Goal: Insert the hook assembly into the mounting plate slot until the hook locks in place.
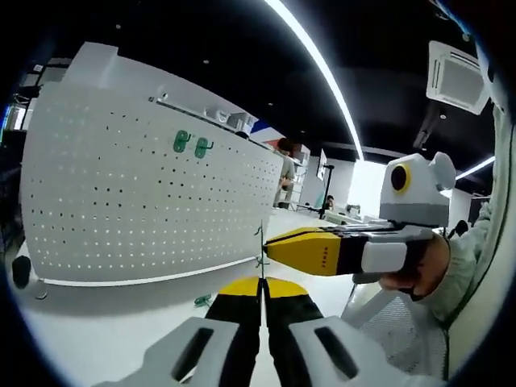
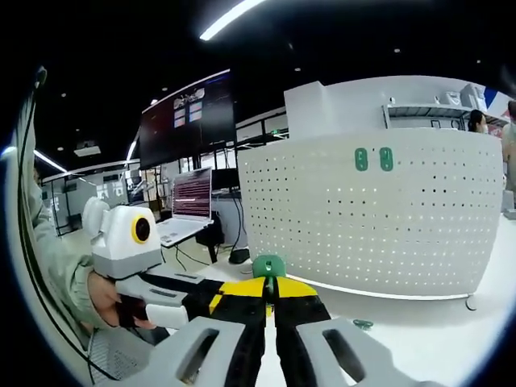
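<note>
The white perforated mounting plate (image 1: 145, 201) (image 2: 379, 218) stands upright on the table, with two green hooks (image 1: 191, 143) (image 2: 373, 159) fixed near its top. My right gripper (image 2: 270, 284) is shut, with the green hook assembly (image 2: 268, 266) sticking up from its yellow tips. In the left gripper view the hook assembly (image 1: 260, 246) shows edge-on as a thin upright strip. My left gripper (image 1: 262, 280) is shut on its lower end. The right gripper (image 1: 268, 248) comes in from the right and meets the strip. Both are well short of the plate.
A small green part (image 1: 201, 300) (image 2: 363, 324) lies on the white table near the plate's foot. A laptop (image 2: 189, 205) and a big dark screen (image 2: 189, 117) stand behind. A person's hand (image 1: 415, 270) holds the right gripper, and people stand far off.
</note>
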